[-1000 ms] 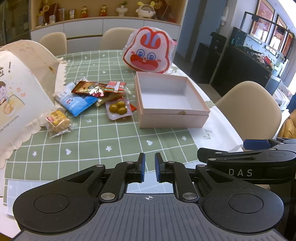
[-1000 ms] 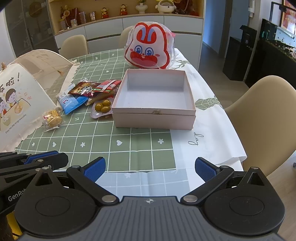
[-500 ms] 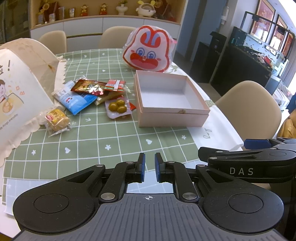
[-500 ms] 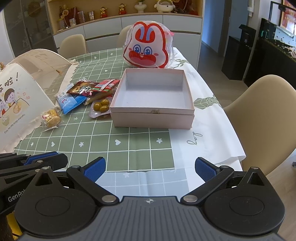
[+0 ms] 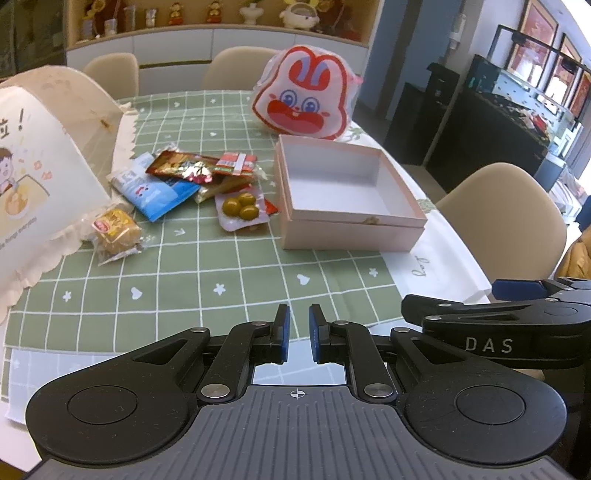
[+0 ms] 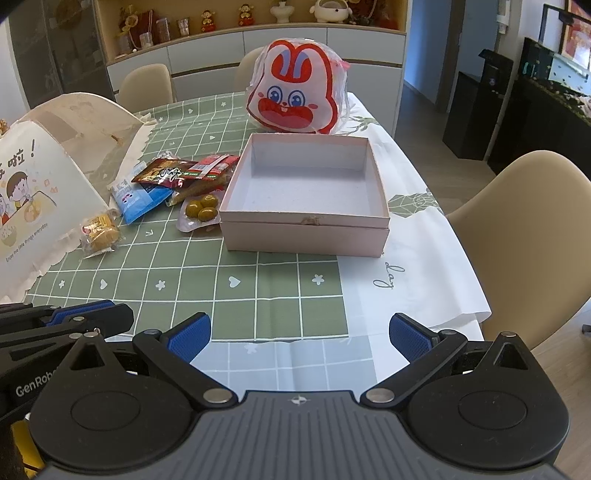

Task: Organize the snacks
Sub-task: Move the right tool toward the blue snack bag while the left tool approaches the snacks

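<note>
**Both grippers wait at the near table edge, snacks lie left of the open box**

You are in a dining room with beige chairs around a table under a green checked tablecloth, and a cabinet shelf of figurines along the far wall. A pink open box sits near the middle of the table with nothing inside. Behind it, touching or just beyond its far wall, stands a rabbit-face bag in red and white.

The snacks are piled just left of the box. A clear pack of green olives lies nearest its left wall. Beyond that you see a blue packet, a dark red wrapper overlapping it, and a small red-and-white packet. A single wrapped golden pastry lies apart from the pile, further left, beside a white cover with a cartoon print.

Your left gripper is clenched with nothing between its blue pads, only a narrow slit showing. Your right gripper is released, fingers spread wide and holding nothing. Both hover over the near end of the table, well short of the snacks and the box.
</note>
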